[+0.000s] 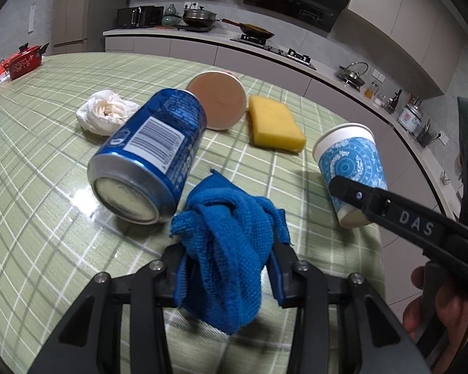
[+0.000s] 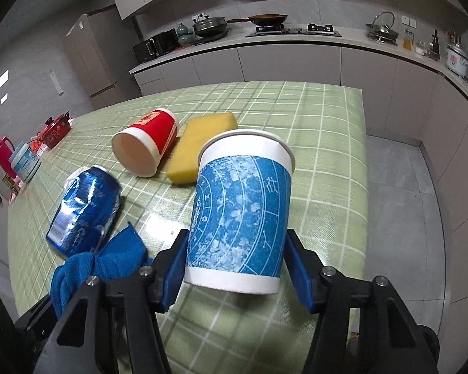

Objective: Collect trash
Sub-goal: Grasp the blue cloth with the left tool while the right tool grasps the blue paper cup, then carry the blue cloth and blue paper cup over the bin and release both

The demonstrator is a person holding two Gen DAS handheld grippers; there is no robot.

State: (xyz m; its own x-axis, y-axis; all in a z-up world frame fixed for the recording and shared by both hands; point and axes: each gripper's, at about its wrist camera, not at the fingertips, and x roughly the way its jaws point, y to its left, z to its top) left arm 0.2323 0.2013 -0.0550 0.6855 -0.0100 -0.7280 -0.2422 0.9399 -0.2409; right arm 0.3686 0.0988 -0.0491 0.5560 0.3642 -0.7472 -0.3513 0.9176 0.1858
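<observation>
Two hand-held grippers work over a green-checked table [image 1: 31,162] in a kitchen. The left gripper [image 1: 227,268] has its jaws clamped on a bunched blue cloth [image 1: 224,249], which sags down between the blue pads. The right gripper [image 2: 235,265] brackets a blue-patterned paper cup [image 2: 240,212] near its base; the left pad lies against the cup's wall, while the right pad looks touching or a hair off, so a firm grip cannot be confirmed. From the left camera, one black finger [image 1: 390,205] crosses the front of that cup [image 1: 352,168], and a hand [image 1: 433,305] shows at the frame's edge.

The blue cup stands upright, tilted slightly, its white rim up; its inside is hidden. Beyond it and to the left lies a red paper cup [image 2: 149,146] on its side, mouth facing the cameras, showing nothing inside. A yellow sponge [image 2: 202,143] lies between the two cups, just beside the red one.

Left of the blue cup, a dented blue drinks can [image 1: 153,152] lies on its side, its base toward the left camera, its barcode up, just beyond the cloth. Beyond the can sits a crumpled white tissue [image 1: 104,115]. Farther left of the blue cup, at the table's far edge, stand a small red pot [image 2: 54,129], a red flask [image 2: 1,152] and a white tub [image 2: 25,160].
</observation>
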